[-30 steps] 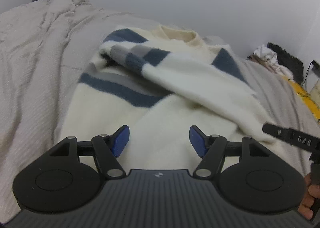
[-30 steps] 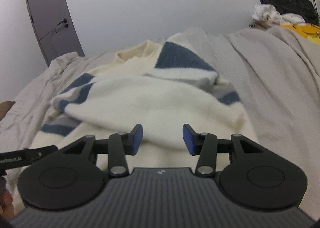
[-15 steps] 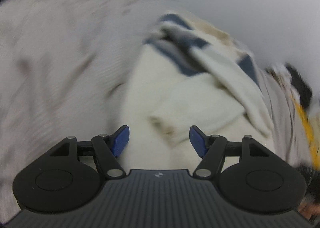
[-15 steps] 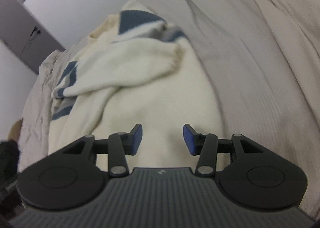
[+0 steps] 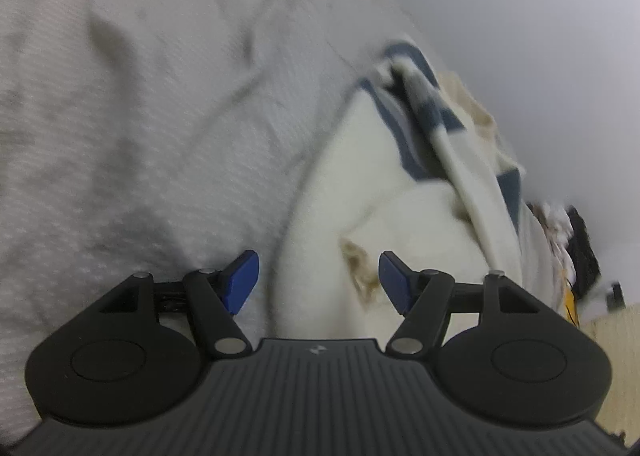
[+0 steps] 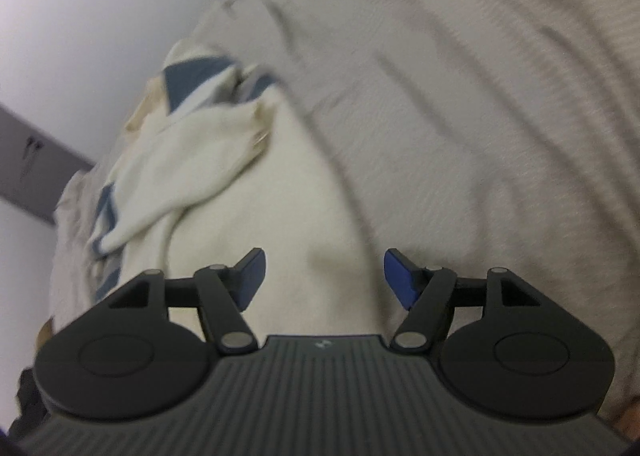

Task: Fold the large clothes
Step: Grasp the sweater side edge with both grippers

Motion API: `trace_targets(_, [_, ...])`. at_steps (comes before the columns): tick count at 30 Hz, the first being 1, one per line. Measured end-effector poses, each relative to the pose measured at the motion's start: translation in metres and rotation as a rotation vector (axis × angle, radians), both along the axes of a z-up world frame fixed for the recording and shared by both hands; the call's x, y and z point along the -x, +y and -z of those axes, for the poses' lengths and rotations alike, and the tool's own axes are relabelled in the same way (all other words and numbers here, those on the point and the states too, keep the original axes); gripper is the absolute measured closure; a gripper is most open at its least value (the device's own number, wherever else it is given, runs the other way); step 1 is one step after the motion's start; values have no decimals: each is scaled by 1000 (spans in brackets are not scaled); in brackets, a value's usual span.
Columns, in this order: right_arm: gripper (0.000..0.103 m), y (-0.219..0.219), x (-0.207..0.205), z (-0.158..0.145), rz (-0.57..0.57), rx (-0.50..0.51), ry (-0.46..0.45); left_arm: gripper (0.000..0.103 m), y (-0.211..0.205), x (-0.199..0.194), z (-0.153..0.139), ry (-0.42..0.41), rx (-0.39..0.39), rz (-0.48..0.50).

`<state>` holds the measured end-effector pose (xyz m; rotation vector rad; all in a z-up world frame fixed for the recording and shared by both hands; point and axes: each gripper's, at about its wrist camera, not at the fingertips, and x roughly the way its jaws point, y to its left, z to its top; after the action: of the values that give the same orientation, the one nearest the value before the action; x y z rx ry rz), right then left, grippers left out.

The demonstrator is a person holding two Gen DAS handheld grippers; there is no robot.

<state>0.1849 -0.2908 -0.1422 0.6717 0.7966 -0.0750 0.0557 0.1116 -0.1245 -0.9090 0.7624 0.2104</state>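
Left wrist view: the left gripper [image 5: 318, 280] stood with its jaws spread and nothing pinched between them. Compared with one second before, the view had rolled steeply and swung off the sweater's chest toward its side. The cream sweater with blue stripes [image 5: 384, 192] lay on the grey bedspread [image 5: 160, 116], and its near side edge now ran between the blue pads [image 5: 240, 280]. A sleeve cuff [image 5: 360, 268] lay on the body just ahead of the right-hand pad. The frame was blurred, so contact between pads and cloth could not be confirmed.

Right wrist view: the right gripper [image 6: 324, 280] was opening; its pads [image 6: 252, 276] were clearly wider apart than half a second before, with cream fabric below the gap but not clamped. This view had also rolled, and the sweater [image 6: 224, 192] now lay to the left with bedspread [image 6: 480, 96] to the right, its side edge passing under the jaws. The folded-in sleeve [image 6: 188, 160] rested across the body.

Assessment: both sleeves appeared already folded inward, and both tools seemed positioned at the garment's opposite lower edges. The next fold of the body likely required a grasp at each side.
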Motion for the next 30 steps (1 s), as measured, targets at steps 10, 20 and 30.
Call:
trace_targets(10, [28,-12,-10,31,-19,-188,85,23,-12,-14,7,-16,55,107])
trace_targets(20, [28,1,-5,16,-153,-422,-43,23,-19,-6,5,-97,208,169])
trace_targets(30, [40,14,-5,33,-138,-268,105,45,-32,-9,24,68,104,156])
